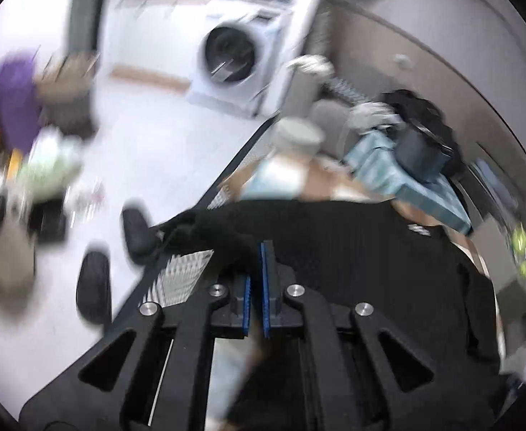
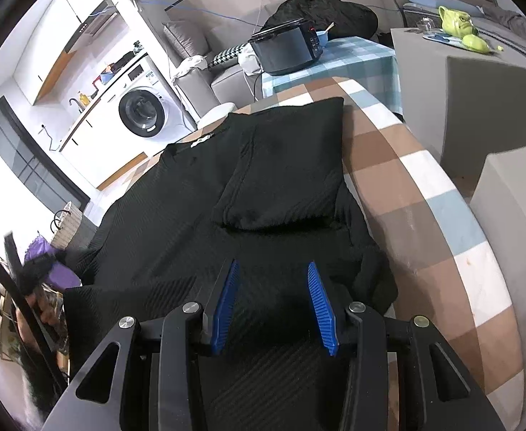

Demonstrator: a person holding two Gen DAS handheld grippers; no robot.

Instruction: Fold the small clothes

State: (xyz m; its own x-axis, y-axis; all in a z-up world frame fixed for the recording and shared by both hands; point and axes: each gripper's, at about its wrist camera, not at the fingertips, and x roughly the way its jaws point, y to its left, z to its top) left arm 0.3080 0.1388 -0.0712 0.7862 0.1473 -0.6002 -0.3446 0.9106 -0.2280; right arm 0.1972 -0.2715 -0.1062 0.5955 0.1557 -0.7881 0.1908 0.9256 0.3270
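A black knit garment (image 2: 263,179) lies spread on the table with the brown, white and blue checked cloth (image 2: 424,179). One sleeve (image 2: 291,165) is folded across the garment's body. My right gripper (image 2: 273,265) hangs low over the garment's near part, open, with fabric under it but nothing pinched. The left wrist view is blurred. There my left gripper (image 1: 257,251) is at the garment's (image 1: 353,251) edge near the table's side, its blue pads (image 1: 266,287) together. A fold of black fabric (image 1: 223,237) is caught at the tips and hides the left one.
A white washing machine (image 2: 142,113) stands at the back left. A black cooker (image 2: 288,50) sits on a blue checked table beyond. Grey blocks (image 2: 478,107) stand right of the table. Chair castors (image 1: 94,287) and cluttered items (image 1: 18,107) sit on the floor.
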